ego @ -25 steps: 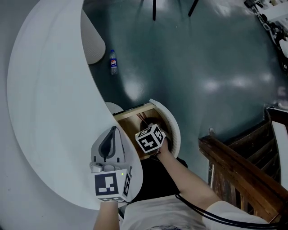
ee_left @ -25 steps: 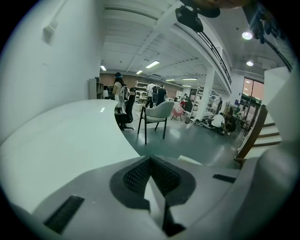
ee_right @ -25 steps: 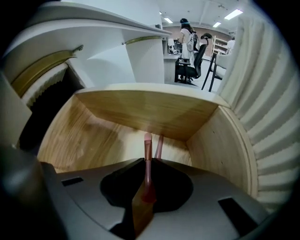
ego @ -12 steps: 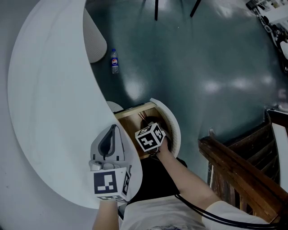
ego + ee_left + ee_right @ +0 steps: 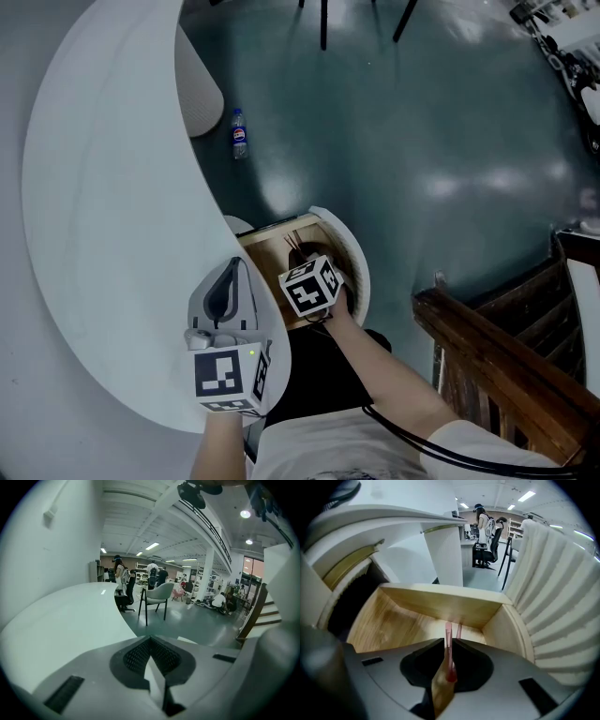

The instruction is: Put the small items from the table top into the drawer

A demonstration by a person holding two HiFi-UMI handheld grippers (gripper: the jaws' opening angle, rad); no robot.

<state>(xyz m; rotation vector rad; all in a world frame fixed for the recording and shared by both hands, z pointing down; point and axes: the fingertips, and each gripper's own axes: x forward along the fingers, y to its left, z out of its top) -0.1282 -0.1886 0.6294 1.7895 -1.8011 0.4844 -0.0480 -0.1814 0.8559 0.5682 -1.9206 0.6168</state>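
Note:
The wooden drawer (image 5: 267,232) stands pulled out from under the white curved table top (image 5: 103,244). My right gripper (image 5: 317,259) hangs over it, its marker cube hiding the jaws in the head view. In the right gripper view my right gripper (image 5: 449,660) is shut on thin pink sticks (image 5: 448,634) that point down toward the drawer's bare wooden floor (image 5: 389,620). The left gripper (image 5: 234,278) rests on the table top near its edge. Seen along its own jaws, the left gripper (image 5: 157,679) is shut with nothing between the pads.
The drawer's white ribbed front (image 5: 555,588) curves along its right side. A plastic bottle (image 5: 240,132) lies on the dark floor beyond the table. A wooden stair rail (image 5: 497,347) is at the right. A chair (image 5: 157,597) and people stand far off.

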